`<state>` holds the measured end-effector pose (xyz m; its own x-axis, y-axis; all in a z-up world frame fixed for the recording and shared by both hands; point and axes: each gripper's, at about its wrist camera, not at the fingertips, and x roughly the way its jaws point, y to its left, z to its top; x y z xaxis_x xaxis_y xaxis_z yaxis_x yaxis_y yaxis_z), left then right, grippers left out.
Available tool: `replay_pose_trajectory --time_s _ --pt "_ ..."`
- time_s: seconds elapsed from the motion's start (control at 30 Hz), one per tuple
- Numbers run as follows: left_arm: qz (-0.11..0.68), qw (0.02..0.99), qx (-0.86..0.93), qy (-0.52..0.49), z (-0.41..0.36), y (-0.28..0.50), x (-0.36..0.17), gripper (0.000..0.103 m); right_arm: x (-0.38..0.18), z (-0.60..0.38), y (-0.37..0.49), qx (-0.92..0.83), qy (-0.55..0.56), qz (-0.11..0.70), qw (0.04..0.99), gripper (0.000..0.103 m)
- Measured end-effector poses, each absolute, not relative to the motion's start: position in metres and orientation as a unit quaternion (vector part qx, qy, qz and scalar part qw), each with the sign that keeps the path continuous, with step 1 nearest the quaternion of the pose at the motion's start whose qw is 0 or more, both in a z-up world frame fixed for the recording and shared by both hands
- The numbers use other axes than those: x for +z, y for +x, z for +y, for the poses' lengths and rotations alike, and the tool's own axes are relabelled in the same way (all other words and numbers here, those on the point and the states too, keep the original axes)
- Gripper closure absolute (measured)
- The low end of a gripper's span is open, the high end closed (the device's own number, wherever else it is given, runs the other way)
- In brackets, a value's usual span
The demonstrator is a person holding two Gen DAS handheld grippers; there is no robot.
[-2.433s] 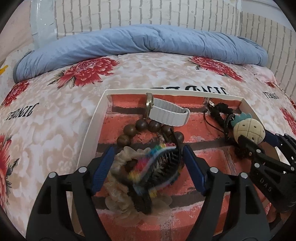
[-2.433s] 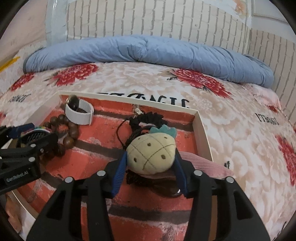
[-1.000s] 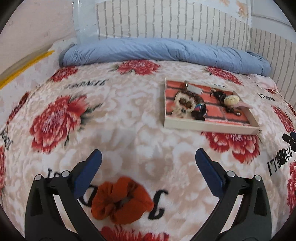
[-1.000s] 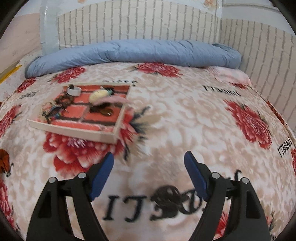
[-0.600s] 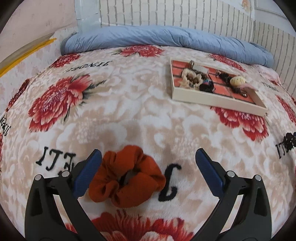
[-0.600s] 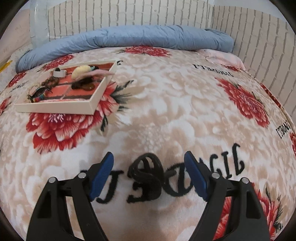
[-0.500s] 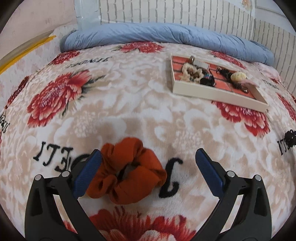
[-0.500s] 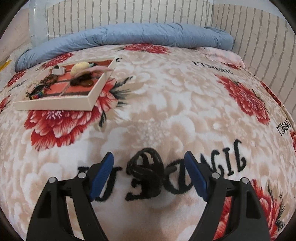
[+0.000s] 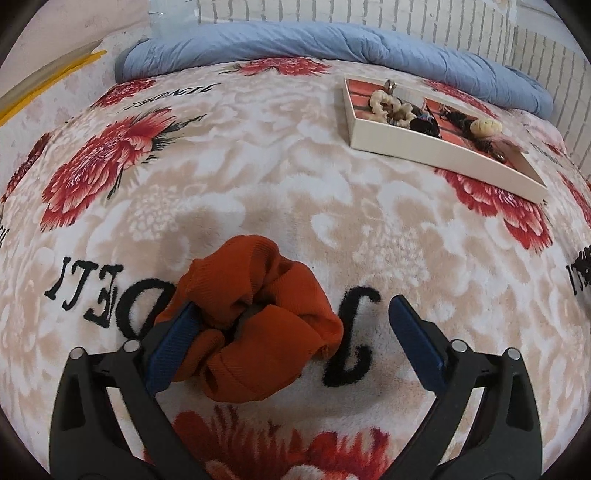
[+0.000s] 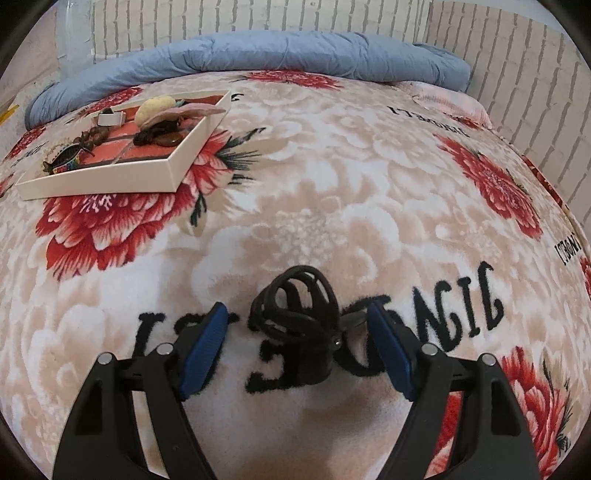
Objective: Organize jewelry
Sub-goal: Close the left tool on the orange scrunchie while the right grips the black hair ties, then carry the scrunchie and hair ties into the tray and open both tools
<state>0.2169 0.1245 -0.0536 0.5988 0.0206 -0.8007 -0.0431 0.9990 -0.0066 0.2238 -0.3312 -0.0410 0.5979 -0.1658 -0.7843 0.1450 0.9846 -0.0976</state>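
Observation:
An orange fabric scrunchie (image 9: 255, 317) lies on the floral blanket between the fingers of my left gripper (image 9: 291, 332), which is open; its left pad touches the scrunchie. A black hair claw clip (image 10: 299, 317) lies on the blanket between the fingers of my right gripper (image 10: 295, 336), which is open around it. The white-walled tray (image 9: 436, 147) with a red brick-pattern floor holds a cream scrunchie, beads, a watch, a pineapple charm and dark items. It sits far right in the left wrist view and far left in the right wrist view (image 10: 110, 181).
A rolled blue duvet (image 9: 332, 44) lies along the far edge of the bed against a white brick wall (image 10: 258, 18). The brick wall also runs along the right side (image 10: 535, 92). The soft blanket (image 10: 332, 166) has red flowers and black lettering.
Both grippers left the tray and moved back over the blanket. They have come down and forward, so the orange scrunchie and the black clip now sit between their open fingers.

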Motion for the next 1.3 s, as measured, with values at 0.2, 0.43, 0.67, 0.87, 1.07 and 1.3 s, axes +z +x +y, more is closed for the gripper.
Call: replay_pose_trajectory --time_s 0.2,0.43,0.67,0.87,1.07,1.3 --pt "0.449 0.893 0.024 -0.017 0.128 0.218 -0.054 0.036 -0.042 -0.333 0.223 -0.094 -0.009 0.441 0.892 0.045" --pt "0.445 0.895 0.037 -0.011 0.133 0.215 -0.051 0.062 -0.040 -0.333 0.223 -0.097 -0.009 0.438 0.894 0.045" --pt "0.442 0.896 0.041 -0.008 0.135 0.218 -0.047 0.078 -0.031 -0.331 0.223 -0.094 -0.003 0.427 0.899 0.045" --pt "0.431 0.902 0.034 -0.009 0.129 0.224 -0.039 0.082 -0.024 -0.332 0.228 -0.095 0.004 0.415 0.905 0.045" --pt "0.423 0.906 0.022 -0.004 0.116 0.237 -0.032 0.082 -0.018 -0.336 0.236 -0.099 0.013 0.406 0.909 0.045" --pt "0.407 0.914 0.002 -0.008 0.095 0.260 -0.010 0.082 0.001 -0.336 0.257 -0.099 0.021 0.394 0.913 0.045"
